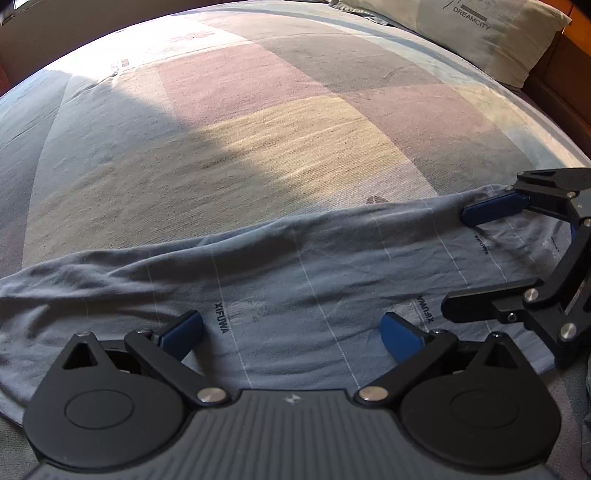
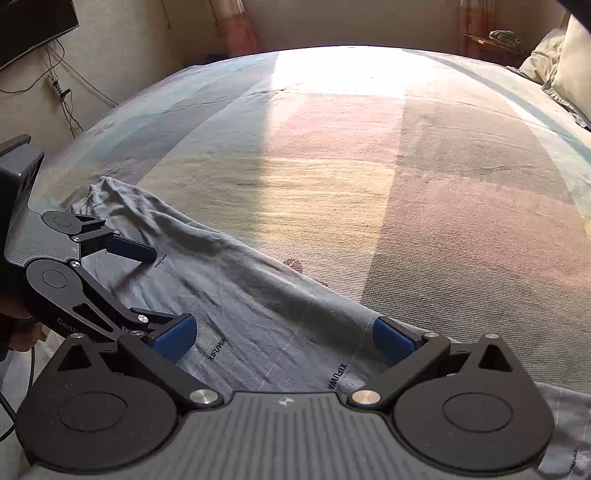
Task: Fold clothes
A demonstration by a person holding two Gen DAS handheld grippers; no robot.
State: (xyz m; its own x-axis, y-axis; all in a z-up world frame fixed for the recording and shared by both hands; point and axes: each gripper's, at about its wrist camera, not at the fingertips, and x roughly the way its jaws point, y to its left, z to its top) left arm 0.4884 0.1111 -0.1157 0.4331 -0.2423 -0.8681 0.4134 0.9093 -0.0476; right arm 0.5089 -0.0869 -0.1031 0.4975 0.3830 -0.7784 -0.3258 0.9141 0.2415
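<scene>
both fisheye views sit low and close over the near edge of the bed [image 1: 258, 140], looking forward across it. each takes in the same grey garment [image 1: 295, 266], and each catches the other claw at its edge.

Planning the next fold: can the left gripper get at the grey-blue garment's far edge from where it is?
Probably yes. The left gripper hovers open over the grey-blue printed garment, nothing lying between it and the far edge; the right gripper works off to the side.

We read "XIFUWA" printed several times on the grey garment [image 1: 295, 280], "DREAMCITY" on the far pillow [image 1: 476, 33], and "Gen…", cut off, on the left gripper's [image 2: 162, 288] arm.
</scene>
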